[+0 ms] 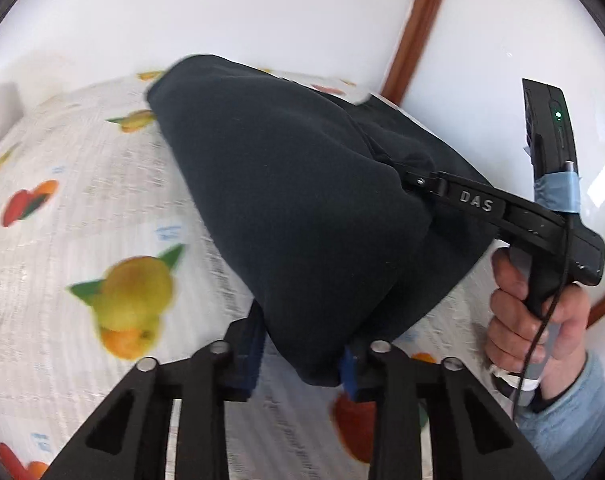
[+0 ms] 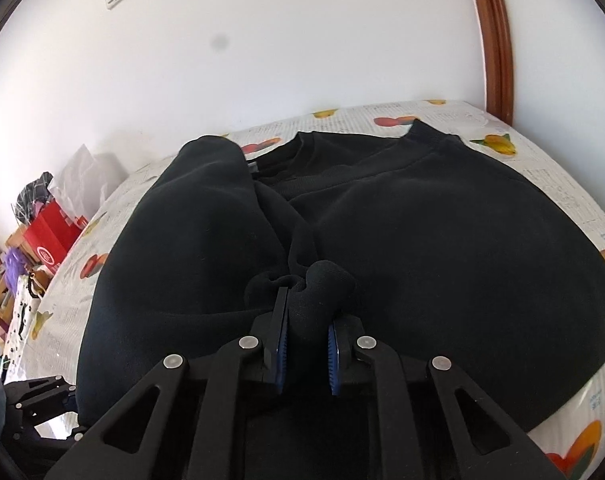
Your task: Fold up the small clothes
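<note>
Gripping a bunched fold of the dark sweatshirt (image 2: 422,240), the right gripper (image 2: 307,344) sits at lower centre of the right wrist view, its blue-padded fingers (image 2: 281,354) pinching a thick roll of fabric between them. In the left wrist view the same tool enters from the right edge, roughly level and tilted slightly up toward frame centre, held by the right hand (image 1: 536,312) wrapped around its handle; a light blue fleece cuff (image 1: 574,412) covers the wrist.

The left gripper (image 1: 302,364) occupies the bottom centre of its own view. Its jaws stand partly spread, with a hanging corner of the garment between them; whether the pads actually clamp the cloth cannot be told, since the fabric hides the contact.

The sweatshirt lies on the fruit-print tablecloth (image 1: 82,240), filling the middle of the right wrist view. Its ribbed neckband (image 2: 342,148) points toward the upper part of the frame, at the wall (image 2: 262,60), so the long axis runs from the gripper away to the neckband. One side is lifted and folded over toward centre.

The material is soft, matte, thick knit, black to dark navy, forming rounded folds. The cloth beneath is white with printed text and fruit motifs. A brown wooden frame (image 2: 498,40) stands at upper right.
</note>
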A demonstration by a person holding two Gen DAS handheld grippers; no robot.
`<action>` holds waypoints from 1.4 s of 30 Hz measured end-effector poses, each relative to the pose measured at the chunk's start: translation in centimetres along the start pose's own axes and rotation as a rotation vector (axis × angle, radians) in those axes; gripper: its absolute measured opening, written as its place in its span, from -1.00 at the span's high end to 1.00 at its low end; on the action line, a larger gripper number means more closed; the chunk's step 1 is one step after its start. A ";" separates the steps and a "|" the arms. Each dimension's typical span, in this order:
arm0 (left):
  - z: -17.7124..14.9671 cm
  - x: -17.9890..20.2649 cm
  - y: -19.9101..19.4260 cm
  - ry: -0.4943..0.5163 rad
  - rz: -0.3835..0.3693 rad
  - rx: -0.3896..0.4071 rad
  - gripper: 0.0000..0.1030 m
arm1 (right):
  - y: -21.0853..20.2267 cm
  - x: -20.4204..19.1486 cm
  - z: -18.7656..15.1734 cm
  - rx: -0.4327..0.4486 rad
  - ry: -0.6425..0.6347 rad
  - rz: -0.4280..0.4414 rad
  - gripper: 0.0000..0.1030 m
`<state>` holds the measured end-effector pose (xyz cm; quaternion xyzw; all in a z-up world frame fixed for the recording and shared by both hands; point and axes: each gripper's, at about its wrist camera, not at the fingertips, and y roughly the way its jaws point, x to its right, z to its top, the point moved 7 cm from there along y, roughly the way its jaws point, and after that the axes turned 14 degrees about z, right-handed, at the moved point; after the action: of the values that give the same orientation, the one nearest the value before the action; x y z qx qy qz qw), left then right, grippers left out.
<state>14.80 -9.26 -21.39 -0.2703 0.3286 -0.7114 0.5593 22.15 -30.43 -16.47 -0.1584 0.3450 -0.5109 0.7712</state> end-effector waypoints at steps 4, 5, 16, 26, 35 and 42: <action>0.2 -3.4 -0.3 -0.066 0.026 -0.001 0.55 | 1.5 -1.8 0.0 -0.005 0.023 0.046 0.71; 0.1 -4.2 -0.5 -0.079 0.033 -0.002 0.55 | 1.8 -2.4 -0.1 -0.008 0.025 0.059 0.71; -0.4 -6.2 -1.4 -0.040 -0.046 -0.026 -0.31 | 2.9 -5.6 -1.4 -0.024 0.133 0.187 0.19; 1.2 -2.8 1.1 0.044 0.152 -0.033 -0.37 | 4.1 -5.6 1.6 0.016 0.118 0.177 0.71; 1.6 -3.3 1.7 0.058 0.177 -0.016 -0.59 | -7.9 -1.1 1.7 0.318 0.106 0.112 0.77; 1.6 -2.8 1.6 0.072 0.157 -0.012 -0.57 | -5.2 2.2 -2.5 0.132 0.205 0.080 0.57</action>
<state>17.59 -7.02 -21.65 -0.2212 0.3731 -0.6725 0.5997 17.36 -34.37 -15.95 -0.0404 0.3939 -0.5150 0.7603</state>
